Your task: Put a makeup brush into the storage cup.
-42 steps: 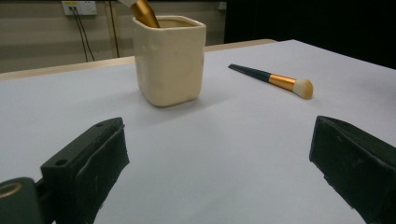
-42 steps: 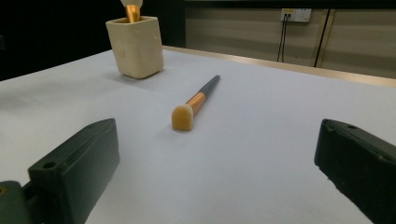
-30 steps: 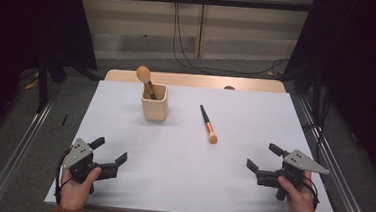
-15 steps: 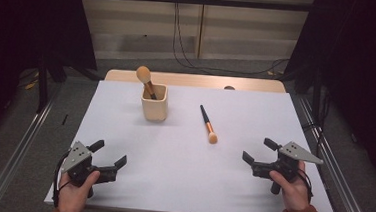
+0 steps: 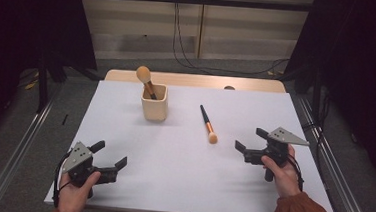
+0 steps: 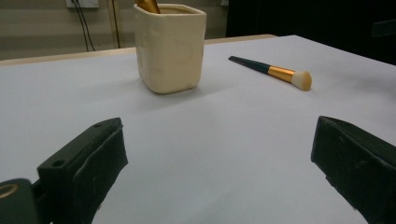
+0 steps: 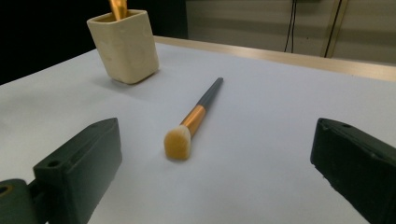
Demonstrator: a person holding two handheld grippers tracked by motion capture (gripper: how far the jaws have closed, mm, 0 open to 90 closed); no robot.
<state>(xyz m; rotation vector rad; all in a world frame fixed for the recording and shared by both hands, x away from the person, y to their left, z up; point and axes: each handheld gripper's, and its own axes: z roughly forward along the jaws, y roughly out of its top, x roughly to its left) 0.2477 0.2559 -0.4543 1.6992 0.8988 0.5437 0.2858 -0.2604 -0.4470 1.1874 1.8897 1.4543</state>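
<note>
On the white table [image 5: 182, 160], the slim black-handled makeup brush with a copper ferrule and tan bristles [image 5: 207, 124] lies flat near the centre, bristle end toward six o'clock. The right gripper [image 5: 250, 143] sits just beside it at four o'clock, jaws spread wide and facing the bristles, the hand [image 5: 281, 167] gripping from behind. At eleven o'clock of the brush stands a cream square ceramic cup [image 5: 154, 102] holding a second round-headed brush [image 5: 145, 80]. The left gripper [image 5: 108, 155] rests at seven o'clock near the table's edge, jaws spread and empty.

two brushes [image 5: 208, 124], one cup [image 5: 154, 103], two tools [image 5: 249, 141]
</note>
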